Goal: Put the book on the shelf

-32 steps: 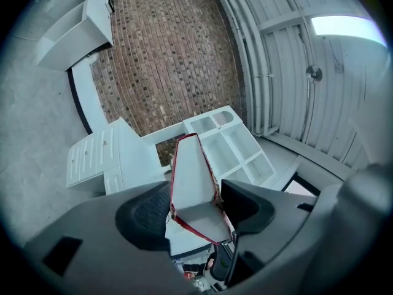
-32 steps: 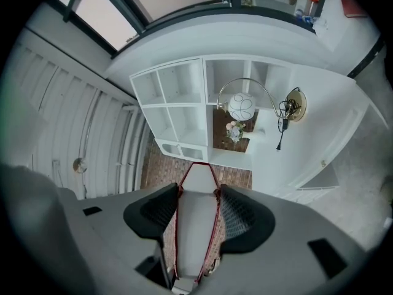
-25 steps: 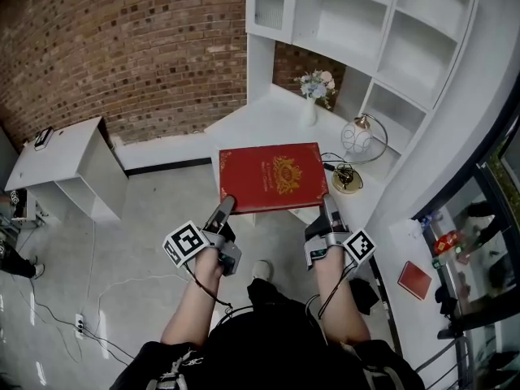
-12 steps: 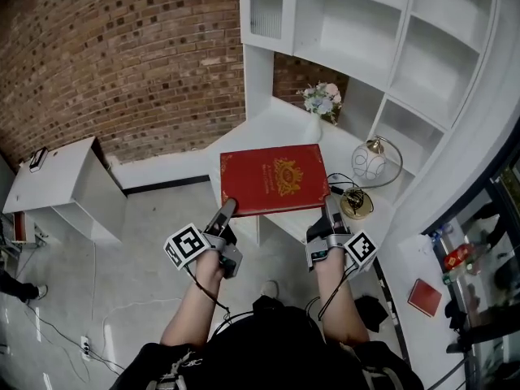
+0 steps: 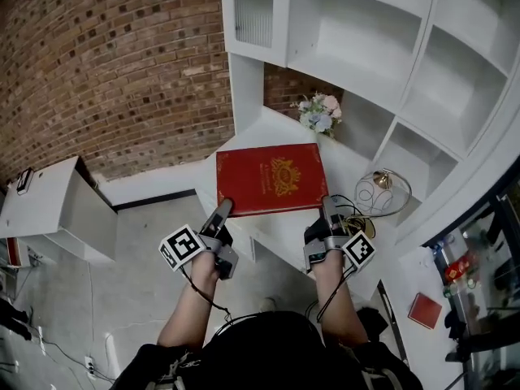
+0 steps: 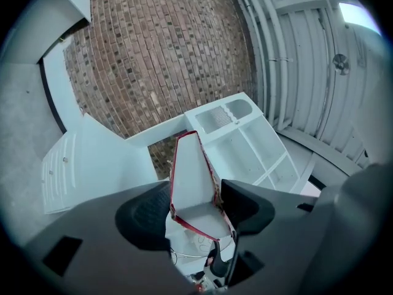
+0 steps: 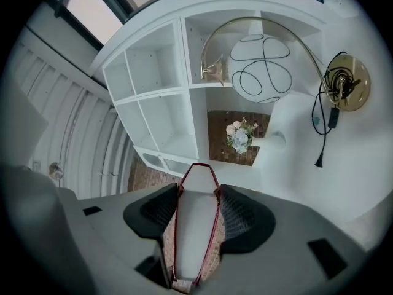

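Note:
A red book [image 5: 270, 177] with a gold crest is held flat in the air, cover up, over the white desk [image 5: 280, 124]. My left gripper [image 5: 224, 208] is shut on its near left corner and my right gripper [image 5: 329, 207] on its near right corner. In the left gripper view the book's edge [image 6: 189, 183] stands between the two dark pads. The right gripper view shows the book [image 7: 195, 223] clamped between the pads. The white shelf unit [image 5: 382, 47] with open compartments rises beyond the book.
A vase of flowers [image 5: 318, 114] stands on the desk just past the book. A round wire lamp [image 5: 380, 192] with a brass base and cable is at the right. A low white cabinet [image 5: 57, 210] stands by the brick wall at left. Another red book [image 5: 425, 309] lies at lower right.
The view has tilted upward, showing more of the shelf unit. The book and both grippers have stayed together, moving slightly toward the desk and shelves.

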Demonstrator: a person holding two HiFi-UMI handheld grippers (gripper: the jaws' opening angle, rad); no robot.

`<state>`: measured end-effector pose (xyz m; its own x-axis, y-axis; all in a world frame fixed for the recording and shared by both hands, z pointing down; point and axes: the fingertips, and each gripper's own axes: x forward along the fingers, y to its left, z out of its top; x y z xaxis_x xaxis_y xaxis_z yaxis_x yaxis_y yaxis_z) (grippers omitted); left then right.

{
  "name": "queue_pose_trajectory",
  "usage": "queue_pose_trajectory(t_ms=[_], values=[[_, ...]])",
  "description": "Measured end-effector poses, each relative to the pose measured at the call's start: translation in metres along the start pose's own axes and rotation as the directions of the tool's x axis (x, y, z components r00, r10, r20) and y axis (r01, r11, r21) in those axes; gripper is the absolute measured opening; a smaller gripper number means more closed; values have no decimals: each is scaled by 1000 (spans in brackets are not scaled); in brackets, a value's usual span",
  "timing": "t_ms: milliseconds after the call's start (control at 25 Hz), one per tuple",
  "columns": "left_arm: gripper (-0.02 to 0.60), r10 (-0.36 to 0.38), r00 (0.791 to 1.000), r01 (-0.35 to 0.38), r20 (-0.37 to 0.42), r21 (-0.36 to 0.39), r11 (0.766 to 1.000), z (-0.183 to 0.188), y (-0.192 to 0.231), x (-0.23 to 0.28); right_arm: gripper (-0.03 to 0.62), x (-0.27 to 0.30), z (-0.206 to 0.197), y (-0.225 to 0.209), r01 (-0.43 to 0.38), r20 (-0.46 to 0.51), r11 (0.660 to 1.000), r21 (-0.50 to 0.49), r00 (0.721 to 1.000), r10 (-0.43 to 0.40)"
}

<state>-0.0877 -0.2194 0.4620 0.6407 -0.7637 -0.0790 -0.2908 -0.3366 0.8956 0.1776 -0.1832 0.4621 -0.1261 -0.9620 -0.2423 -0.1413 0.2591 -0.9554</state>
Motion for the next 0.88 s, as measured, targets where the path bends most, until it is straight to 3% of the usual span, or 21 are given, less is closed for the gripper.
queue_pose_trajectory(t_ms=[400,600,880], values=[[270,-28,998,29,-53,10,1000,19,11,89,238,64,45,-19,-7,32,1000,-11,999,7],[270,-155,987,152,-50,-67,986,20,-8,119,238,71,54,-20,-5,44,1000,-24,999,6],[270,-199,973,190,-120,-80,978,25,0,162,238,80,70,-25,22,116,998,-59,993,-15]])
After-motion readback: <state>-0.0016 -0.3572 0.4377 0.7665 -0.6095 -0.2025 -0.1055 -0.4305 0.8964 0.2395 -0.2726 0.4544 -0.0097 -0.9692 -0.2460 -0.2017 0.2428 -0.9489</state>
